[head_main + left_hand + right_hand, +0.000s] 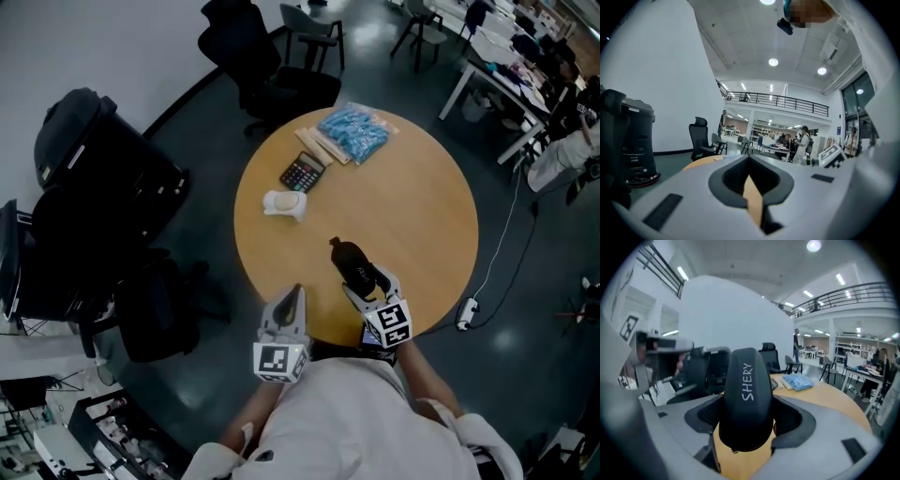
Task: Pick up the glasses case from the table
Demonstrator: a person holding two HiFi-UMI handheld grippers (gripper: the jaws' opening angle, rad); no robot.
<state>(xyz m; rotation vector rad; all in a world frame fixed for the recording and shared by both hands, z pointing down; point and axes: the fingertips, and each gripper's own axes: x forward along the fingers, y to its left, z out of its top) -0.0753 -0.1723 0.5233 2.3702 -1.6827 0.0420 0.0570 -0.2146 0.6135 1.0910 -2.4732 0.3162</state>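
A black glasses case with white lettering is held between the jaws of my right gripper, above the near edge of the round wooden table. In the right gripper view the case fills the middle, clamped on both sides and tilted up off the tabletop. My left gripper sits at the table's near edge to the left, jaws pressed together with nothing between them; in the left gripper view only a thin strip of table shows through.
Farther across the table lie a white object, a black calculator, wooden sticks and a blue plastic bag. Black office chairs and a black machine stand around the table on the left.
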